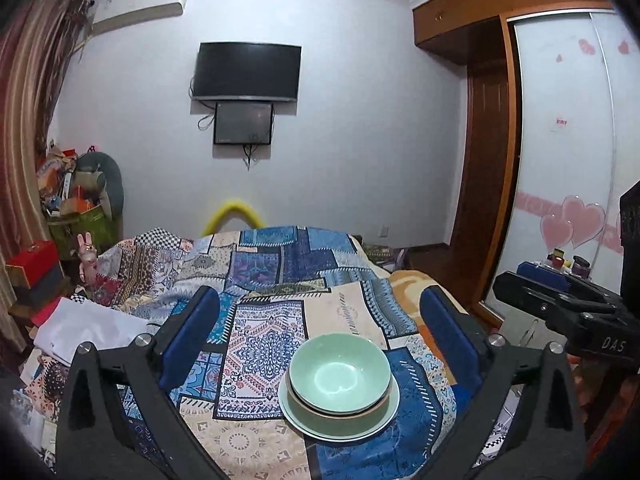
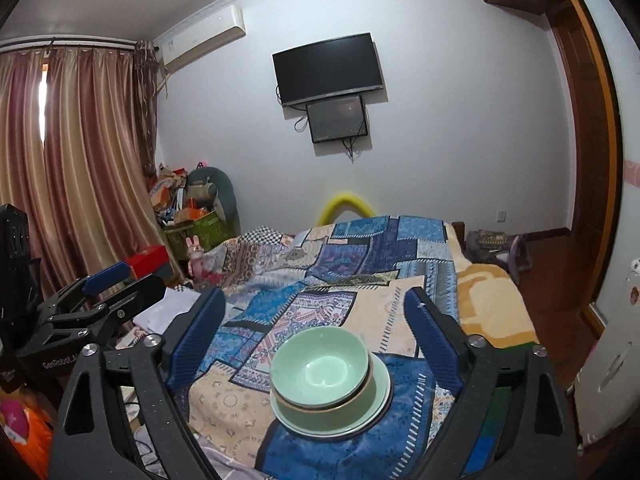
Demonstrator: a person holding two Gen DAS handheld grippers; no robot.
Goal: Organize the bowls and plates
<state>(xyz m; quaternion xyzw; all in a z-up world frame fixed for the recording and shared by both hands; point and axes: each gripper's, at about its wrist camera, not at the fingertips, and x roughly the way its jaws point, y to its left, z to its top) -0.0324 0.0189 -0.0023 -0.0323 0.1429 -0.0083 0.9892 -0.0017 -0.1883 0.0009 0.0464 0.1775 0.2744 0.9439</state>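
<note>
Green bowls (image 1: pixel 340 376) stacked on plate (image 1: pixel 384 420); both claws spread.

White wall (image 1: pixel 360 140), television (image 1: pixel 247 71), wardrobe (image 1: pixel 472 120), curtains (image 2: pixel 80 160)

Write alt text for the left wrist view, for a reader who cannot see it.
A stack of green dishes, two bowls nested on a plate, sits on a patchwork bedspread between the open blue-padded fingers of the left gripper. The right gripper shows at the right edge, holding nothing. Behind, a television hangs on a white wall.
</note>
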